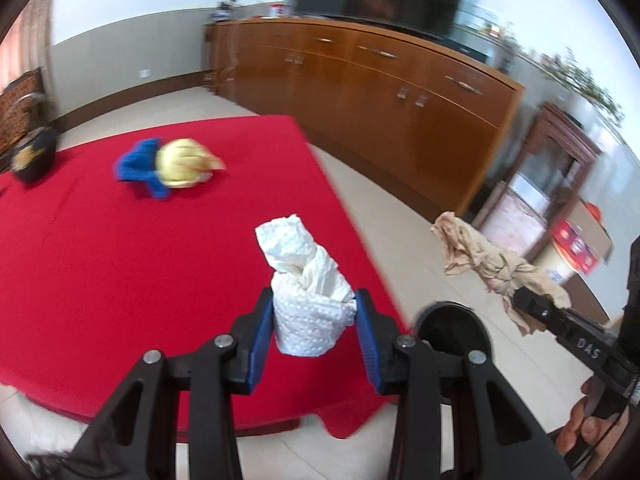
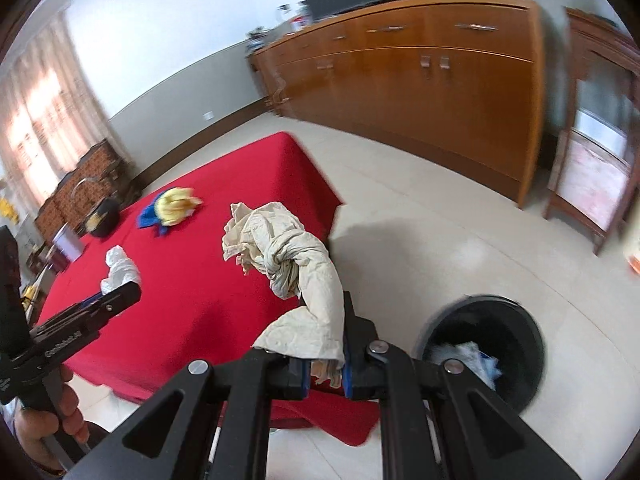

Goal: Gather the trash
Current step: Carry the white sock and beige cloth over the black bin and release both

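Observation:
My left gripper (image 1: 314,334) is shut on a crumpled white paper towel (image 1: 308,292) and holds it above the near part of the red table (image 1: 120,280). My right gripper (image 2: 326,364) is shut on a twisted beige paper wad (image 2: 288,256), held off the table's right edge over the floor; the wad also shows in the left wrist view (image 1: 492,264). A black trash bin (image 2: 486,344) with white and blue trash inside stands on the floor to the right of the table; its rim shows in the left wrist view (image 1: 452,324). A yellow and blue wad (image 1: 168,164) lies on the table's far side.
A dark round bag (image 1: 34,156) sits at the table's far left corner. A long wooden sideboard (image 1: 380,96) runs along the far wall, with a dark screen above it. A wooden cabinet (image 2: 592,168) stands at the right. Tiled floor surrounds the table.

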`<action>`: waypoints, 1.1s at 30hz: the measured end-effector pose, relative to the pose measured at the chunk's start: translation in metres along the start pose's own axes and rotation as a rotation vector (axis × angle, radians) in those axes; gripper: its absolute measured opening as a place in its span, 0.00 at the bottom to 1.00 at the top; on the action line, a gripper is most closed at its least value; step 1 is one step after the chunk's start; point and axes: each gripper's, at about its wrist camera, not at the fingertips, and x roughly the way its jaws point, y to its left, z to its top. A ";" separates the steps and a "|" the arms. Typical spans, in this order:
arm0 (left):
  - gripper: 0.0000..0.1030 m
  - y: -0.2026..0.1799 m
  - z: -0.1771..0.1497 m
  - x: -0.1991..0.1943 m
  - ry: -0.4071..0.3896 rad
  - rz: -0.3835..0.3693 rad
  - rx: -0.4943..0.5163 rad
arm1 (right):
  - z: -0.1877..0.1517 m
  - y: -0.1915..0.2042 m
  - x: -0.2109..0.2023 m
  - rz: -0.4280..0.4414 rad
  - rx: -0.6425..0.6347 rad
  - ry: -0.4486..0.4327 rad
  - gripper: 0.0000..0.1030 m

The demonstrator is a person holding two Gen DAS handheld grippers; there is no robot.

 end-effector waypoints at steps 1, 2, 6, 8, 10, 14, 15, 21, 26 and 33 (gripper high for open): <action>0.40 -0.010 -0.001 0.002 0.004 -0.017 0.015 | -0.003 -0.012 -0.006 -0.020 0.016 -0.003 0.12; 0.40 -0.022 -0.002 0.005 0.012 -0.039 0.033 | -0.007 -0.022 -0.010 -0.037 0.031 -0.005 0.12; 0.40 -0.065 -0.007 0.017 0.045 -0.112 0.092 | -0.022 -0.071 -0.026 -0.115 0.103 -0.002 0.12; 0.40 -0.087 -0.010 0.026 0.063 -0.145 0.122 | -0.030 -0.095 -0.030 -0.149 0.140 0.005 0.12; 0.40 -0.104 -0.015 0.034 0.082 -0.168 0.144 | -0.037 -0.113 -0.031 -0.168 0.169 0.014 0.11; 0.40 -0.136 -0.026 0.063 0.141 -0.197 0.185 | -0.052 -0.149 -0.030 -0.200 0.226 0.040 0.12; 0.40 -0.143 -0.029 0.068 0.153 -0.200 0.193 | -0.055 -0.158 -0.027 -0.208 0.241 0.050 0.12; 0.40 -0.176 -0.050 0.110 0.229 -0.213 0.229 | -0.071 -0.198 0.000 -0.238 0.326 0.115 0.12; 0.40 -0.196 -0.064 0.143 0.287 -0.211 0.243 | -0.077 -0.219 0.024 -0.252 0.363 0.155 0.12; 0.43 -0.205 -0.072 0.169 0.352 -0.208 0.262 | -0.076 -0.237 0.046 -0.303 0.378 0.192 0.20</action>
